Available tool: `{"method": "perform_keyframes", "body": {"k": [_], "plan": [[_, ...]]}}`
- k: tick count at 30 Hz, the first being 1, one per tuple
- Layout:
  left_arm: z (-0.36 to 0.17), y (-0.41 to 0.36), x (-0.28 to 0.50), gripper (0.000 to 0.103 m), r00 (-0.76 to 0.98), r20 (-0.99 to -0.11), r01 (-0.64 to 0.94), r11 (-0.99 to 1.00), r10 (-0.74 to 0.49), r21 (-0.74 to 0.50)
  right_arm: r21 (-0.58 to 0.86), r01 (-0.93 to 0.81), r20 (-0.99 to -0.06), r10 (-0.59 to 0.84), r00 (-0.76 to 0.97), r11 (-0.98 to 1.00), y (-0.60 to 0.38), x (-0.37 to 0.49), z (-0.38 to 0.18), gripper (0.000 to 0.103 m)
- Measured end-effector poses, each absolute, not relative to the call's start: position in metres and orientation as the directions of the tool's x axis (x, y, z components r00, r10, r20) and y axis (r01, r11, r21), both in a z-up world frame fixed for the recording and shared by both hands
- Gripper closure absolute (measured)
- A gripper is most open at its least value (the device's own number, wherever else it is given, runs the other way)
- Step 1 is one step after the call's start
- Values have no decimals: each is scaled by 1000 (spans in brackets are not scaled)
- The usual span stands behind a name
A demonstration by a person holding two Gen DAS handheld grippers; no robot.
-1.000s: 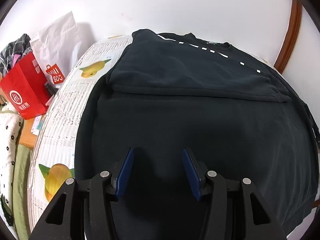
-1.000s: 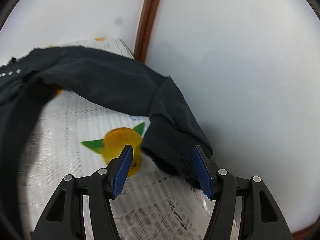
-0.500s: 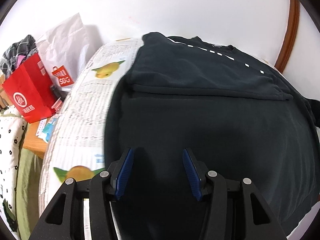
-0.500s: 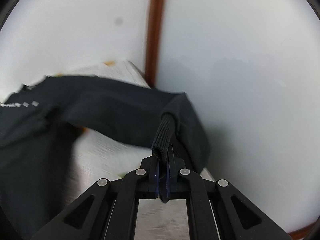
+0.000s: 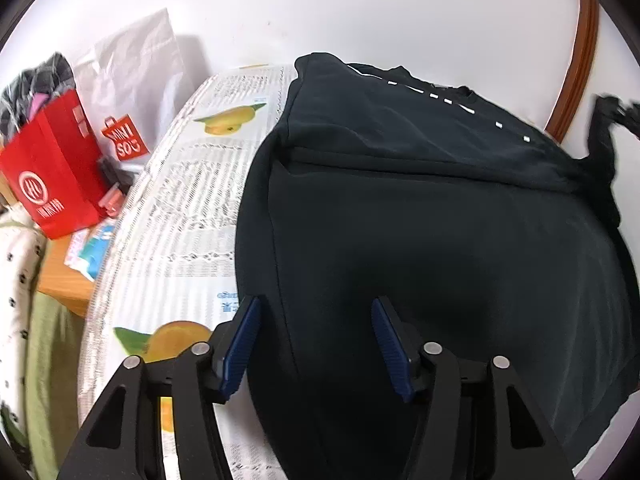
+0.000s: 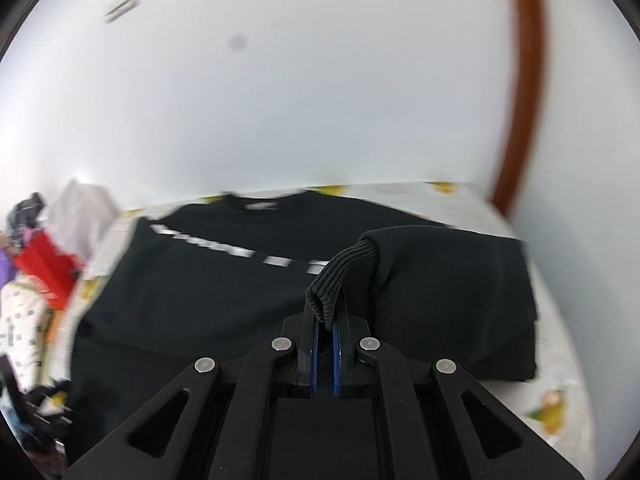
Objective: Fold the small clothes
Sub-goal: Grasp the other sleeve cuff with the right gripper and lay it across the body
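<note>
A black sweatshirt (image 5: 440,220) with a white dashed line lies flat on a table covered with a white cloth printed with yellow fruit (image 5: 192,200). Its left sleeve is folded across the chest. My left gripper (image 5: 312,340) is open and empty, low over the sweatshirt's near left edge. My right gripper (image 6: 325,320) is shut on the ribbed cuff (image 6: 344,276) of the right sleeve (image 6: 448,280) and holds it lifted over the sweatshirt's body (image 6: 192,280). The raised cuff also shows in the left wrist view (image 5: 612,112) at the far right.
A red paper bag (image 5: 52,176), a white Miniso bag (image 5: 132,80) and other clutter sit left of the table. White walls stand close behind and to the right, with a brown vertical trim (image 5: 576,60) in the corner.
My right gripper closed on the sleeve cuff, lifted it and swung it left over the sweatshirt. My left gripper, still open, shifted left toward the sweatshirt's edge.
</note>
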State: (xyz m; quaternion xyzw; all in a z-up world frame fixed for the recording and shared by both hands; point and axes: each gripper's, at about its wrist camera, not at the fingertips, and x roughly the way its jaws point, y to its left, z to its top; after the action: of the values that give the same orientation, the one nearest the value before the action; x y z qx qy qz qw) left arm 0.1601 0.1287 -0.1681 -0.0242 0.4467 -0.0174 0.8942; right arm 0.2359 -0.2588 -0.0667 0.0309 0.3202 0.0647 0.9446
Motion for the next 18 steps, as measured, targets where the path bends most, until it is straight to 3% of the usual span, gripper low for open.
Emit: {"method": "perform_keyframes", "body": {"k": [11, 18], "plan": [[-173, 121, 158, 29, 617, -783, 63, 996, -83, -55, 291, -327, -618, 438, 653, 899, -101, 310, -78, 98], [-175, 114, 157, 24, 618, -783, 73, 997, -73, -35, 333, -404, -629, 520, 578, 852, -35, 339, -105, 98]]}}
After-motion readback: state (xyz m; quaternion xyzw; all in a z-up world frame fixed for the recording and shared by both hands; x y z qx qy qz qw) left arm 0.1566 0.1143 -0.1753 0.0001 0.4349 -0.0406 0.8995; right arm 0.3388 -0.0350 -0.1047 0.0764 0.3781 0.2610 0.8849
